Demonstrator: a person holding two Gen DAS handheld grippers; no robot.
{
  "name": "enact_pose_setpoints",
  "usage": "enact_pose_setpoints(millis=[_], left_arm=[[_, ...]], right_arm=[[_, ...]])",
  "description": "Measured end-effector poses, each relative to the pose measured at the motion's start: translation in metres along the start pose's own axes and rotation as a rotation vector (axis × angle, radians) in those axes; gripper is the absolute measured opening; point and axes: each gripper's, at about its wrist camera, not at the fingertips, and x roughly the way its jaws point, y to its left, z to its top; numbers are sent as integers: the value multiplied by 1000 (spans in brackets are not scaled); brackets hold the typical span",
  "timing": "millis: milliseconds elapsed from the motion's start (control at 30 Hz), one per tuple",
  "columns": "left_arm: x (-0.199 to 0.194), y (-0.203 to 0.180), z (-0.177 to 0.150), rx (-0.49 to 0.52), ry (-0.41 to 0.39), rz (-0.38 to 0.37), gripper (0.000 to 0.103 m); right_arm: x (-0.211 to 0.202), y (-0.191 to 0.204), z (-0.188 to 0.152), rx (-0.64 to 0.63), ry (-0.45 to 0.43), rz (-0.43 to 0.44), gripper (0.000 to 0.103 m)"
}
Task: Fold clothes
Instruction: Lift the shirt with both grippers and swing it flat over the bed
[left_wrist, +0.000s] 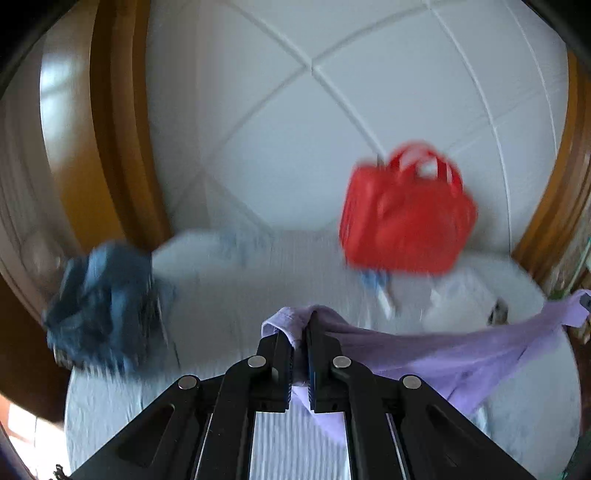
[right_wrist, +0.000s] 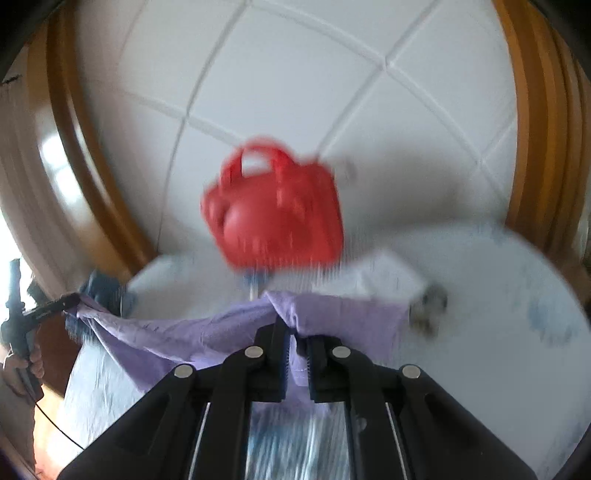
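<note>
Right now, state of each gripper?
Left gripper: shut on the purple garment.
Right gripper: shut on the same purple garment, at another spot along its edge.

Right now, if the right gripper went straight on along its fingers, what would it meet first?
Probably the red basket. The right gripper, shut on the purple cloth, points over the white bed toward it. The picture is blurred, so depth is uncertain; it might reach the bedding first.
</note>
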Motion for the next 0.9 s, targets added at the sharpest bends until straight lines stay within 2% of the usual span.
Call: enact_pose_setpoints(millis=[100,167,233,300,367,433,500,567,700,800,900], left_arm=[[-29,-3,49,10,-118,-1,6],[-57,-7,69,31,-202,9,6],[-81,-6,74,39,-262,7,6],[-105,-3,68,54,-312,3,6],[-118,2,53,67,-312,-18,6],[-121,4,26,91,-273,-31,6],[-113,8,-10,102,-198,-44,6],[-98,12,-47,107,-115,-40,6],[-51,25,-133,88,133,-38,6],[-35,30,-189,68,275,-24,6],[-29,37,-233,57,378,-6,6]], right_arm=[[-24,8,45,-12,-121,2,7],[-44,17,64,-39,-182,4,7],[-69,26,71,-72,-243,-19,7],[-92,27,65,-80,-292,-6,7],[-119,30,51,-100,-337,-3,7],[-137,31,33,-114,-327,0,7],[-143,28,12,-107,-281,23,7],[-144,21,-20,-93,-191,23,7],[-122,2,-103,0,32,44,7],[-102,-10,-168,85,212,48,7],[-83,-22,-227,173,368,54,7]])
